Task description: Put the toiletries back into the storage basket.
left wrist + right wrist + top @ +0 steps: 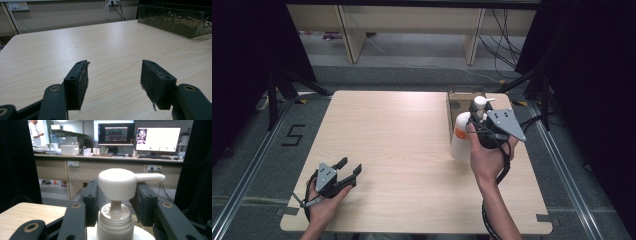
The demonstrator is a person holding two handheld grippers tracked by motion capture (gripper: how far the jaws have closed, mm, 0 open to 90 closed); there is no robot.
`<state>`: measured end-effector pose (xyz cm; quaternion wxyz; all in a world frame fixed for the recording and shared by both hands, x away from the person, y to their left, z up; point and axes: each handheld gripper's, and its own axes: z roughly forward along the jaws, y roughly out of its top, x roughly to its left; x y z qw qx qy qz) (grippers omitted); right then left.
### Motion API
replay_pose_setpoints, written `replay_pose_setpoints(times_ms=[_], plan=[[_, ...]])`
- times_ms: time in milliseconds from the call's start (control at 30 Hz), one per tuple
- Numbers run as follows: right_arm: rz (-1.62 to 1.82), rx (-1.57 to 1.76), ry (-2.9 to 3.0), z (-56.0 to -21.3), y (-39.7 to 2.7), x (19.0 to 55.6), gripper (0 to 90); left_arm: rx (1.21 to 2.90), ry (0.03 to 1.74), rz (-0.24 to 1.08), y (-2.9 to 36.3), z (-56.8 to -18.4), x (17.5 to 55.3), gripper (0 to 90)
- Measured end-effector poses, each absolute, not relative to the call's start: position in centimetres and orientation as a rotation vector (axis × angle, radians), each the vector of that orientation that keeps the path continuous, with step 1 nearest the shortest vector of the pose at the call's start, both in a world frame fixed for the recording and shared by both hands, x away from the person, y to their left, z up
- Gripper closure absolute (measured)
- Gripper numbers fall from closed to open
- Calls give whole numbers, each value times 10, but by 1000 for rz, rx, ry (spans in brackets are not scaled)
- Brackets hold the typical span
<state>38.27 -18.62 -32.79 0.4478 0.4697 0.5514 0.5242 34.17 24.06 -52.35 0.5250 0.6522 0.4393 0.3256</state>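
One pump bottle (pixel 461 140), upright, spout pointing right; right gripper (pixel 482 125) clamped on its neck; left gripper (pixel 349 170) wide, empty.

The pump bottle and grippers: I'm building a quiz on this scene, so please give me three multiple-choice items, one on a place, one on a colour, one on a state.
1. Where on the table does the pump bottle stand?
A. near the left edge
B. on the right side, beside the box
C. at the front left corner

2. What colour is the pump head?
A. white
B. red
C. blue

3. How does the left gripper stand?
A. shut on the bottle
B. shut on a cloth
C. open, holding nothing

Answers: 1 B, the high view shows it at the right by the box, in the right gripper. 2 A, it shows white in the right gripper view. 3 C, bare tabletop lies between its jaws.
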Motion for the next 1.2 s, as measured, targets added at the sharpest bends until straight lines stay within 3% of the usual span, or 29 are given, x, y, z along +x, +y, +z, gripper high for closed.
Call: replay_pose_setpoints(times_ms=[1200], plan=[[1258, 1175, 1312, -300, -214, 403, 603, 1558, 1053, 776, 241, -524, 342, 386]])
